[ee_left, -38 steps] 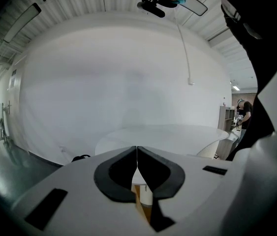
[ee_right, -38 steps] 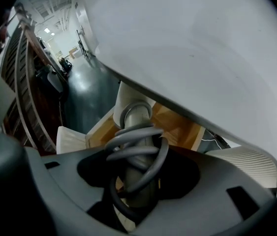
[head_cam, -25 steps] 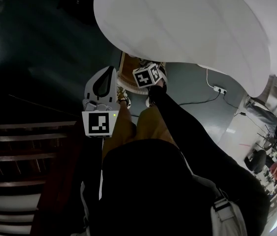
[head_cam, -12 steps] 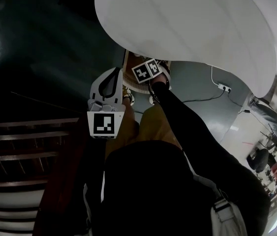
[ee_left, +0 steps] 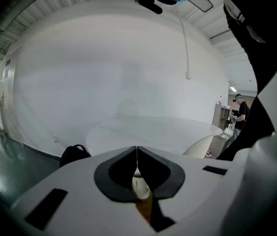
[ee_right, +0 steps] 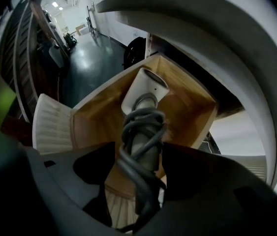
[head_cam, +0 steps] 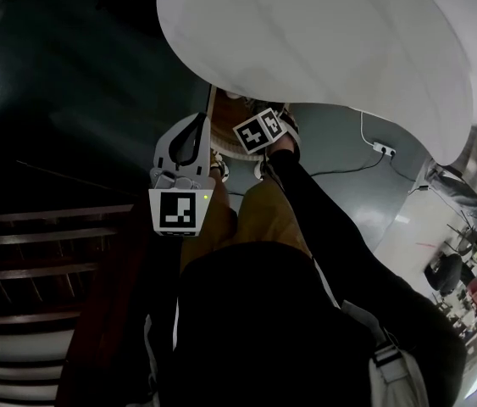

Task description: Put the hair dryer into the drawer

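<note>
The hair dryer has a short cream-white barrel with a round, dark-rimmed end, and a greyer handle. Its grey cord is wound round the handle in several thick loops, with one loose strand trailing off the handle's end. The dryer lies lengthwise inside the drawer, its barrel aimed at the far corner and its handle toward the near side. Whether it rests fully on the bottom cannot be told. The drawer stands pulled open – a box of warm light wood, bare inside apart from the dryer – just under the edge of a white tabletop.
</note>
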`<state>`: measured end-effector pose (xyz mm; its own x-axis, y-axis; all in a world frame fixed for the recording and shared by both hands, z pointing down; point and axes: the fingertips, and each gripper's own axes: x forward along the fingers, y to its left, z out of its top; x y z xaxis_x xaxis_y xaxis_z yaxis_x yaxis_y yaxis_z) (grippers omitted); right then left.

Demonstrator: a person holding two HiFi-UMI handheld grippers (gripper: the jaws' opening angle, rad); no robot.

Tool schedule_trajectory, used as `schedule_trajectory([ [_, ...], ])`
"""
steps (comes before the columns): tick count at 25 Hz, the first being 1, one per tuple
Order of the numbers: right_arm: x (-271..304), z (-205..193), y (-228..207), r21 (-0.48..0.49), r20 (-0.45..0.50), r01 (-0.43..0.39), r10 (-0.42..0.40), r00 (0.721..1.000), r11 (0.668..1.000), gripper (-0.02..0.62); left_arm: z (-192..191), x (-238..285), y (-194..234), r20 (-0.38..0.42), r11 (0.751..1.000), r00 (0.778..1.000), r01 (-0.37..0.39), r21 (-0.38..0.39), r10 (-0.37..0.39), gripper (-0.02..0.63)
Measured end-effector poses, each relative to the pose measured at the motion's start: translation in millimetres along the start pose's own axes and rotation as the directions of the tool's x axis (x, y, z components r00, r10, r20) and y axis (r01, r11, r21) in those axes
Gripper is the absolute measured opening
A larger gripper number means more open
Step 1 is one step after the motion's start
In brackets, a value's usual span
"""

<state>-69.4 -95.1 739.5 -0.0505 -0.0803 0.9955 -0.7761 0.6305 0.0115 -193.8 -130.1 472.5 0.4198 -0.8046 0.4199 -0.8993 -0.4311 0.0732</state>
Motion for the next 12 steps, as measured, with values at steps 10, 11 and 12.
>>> schedule_trajectory([
  [10,-6,-62,-10,-0.008,-0.086,-0.152,0.151,0.985,0.988,0.262,-3,8,-19,-0.004,1.000,1.000,0.030,-0.005,-0.030,0.018],
  [11,-6,-59,-8,-0.010,-0.068,-0.168,0.166,0.984,0.986,0.254,-4,8,-19,-0.006,1.000,0.999,0.031,-0.005,-0.031,0.018],
  [12,-8,-54,-6,-0.004,-0.045,-0.180,0.179,0.983,0.984,0.245,-5,8,-20,-0.008,1.000,1.000,0.030,-0.008,-0.030,0.018],
])
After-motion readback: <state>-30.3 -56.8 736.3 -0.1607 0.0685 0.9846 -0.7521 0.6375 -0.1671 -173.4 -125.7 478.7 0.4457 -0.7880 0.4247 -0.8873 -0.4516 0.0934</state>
